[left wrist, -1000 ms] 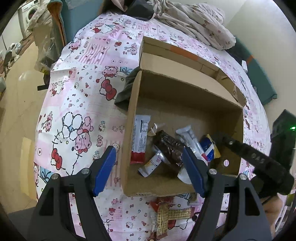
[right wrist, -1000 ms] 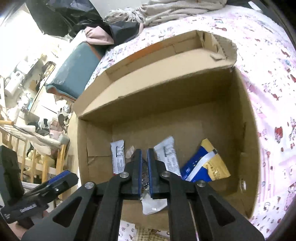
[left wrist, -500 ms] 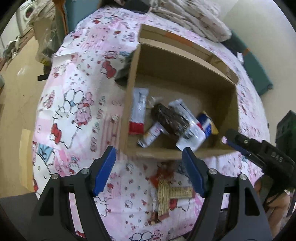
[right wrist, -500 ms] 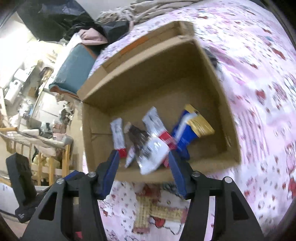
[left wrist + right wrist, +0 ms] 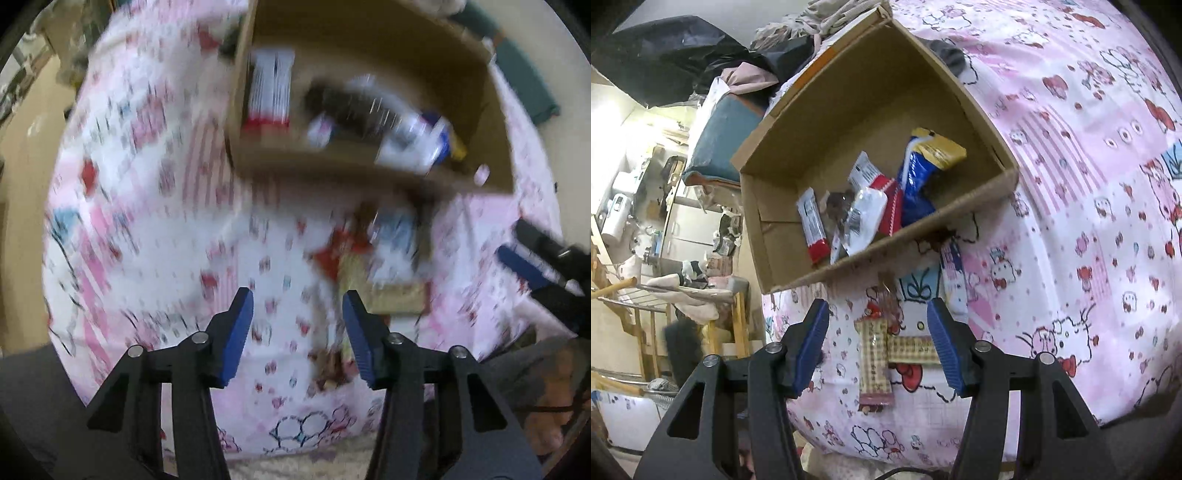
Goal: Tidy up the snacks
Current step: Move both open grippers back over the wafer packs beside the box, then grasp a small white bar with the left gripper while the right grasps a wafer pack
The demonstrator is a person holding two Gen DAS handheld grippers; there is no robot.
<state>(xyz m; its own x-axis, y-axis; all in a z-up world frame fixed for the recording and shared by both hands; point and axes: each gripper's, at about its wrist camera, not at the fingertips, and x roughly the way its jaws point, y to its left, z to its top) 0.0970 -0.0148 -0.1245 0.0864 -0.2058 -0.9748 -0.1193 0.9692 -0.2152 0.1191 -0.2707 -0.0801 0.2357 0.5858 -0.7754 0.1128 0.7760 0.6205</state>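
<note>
Two grippers, both empty. Right gripper, jaws spread, nothing between the pads; it was pressed together inside the cardboard box a second back, then opened and drew out, so whatever it carried looks to be dropped in. Just beyond its tips, at 12 o'clock, two tan checked wafer packs lie crossed in an L on the pink cartoon-print cloth; a red-tinted wrapper and a blue-and-white packet sit further up, close under the box's near wall. Left gripper, view heavily motion-blurred, has its jaws part-spread and has just been closing them, with only cloth showing between; the same tan packs lie at its 1 o'clock, beside the right pad, not pinched. Farther out, the box holds the sorted lot: a white bar with red end at its left, a dark brown wrapped piece, a white pouch, a red-edged packet and a blue-and-gold bag at right. Beyond, heaped clothes at 11 o'clock. Judgement: one more item boxed; several packs on the cloth remain, the tan pair likely next.
</note>
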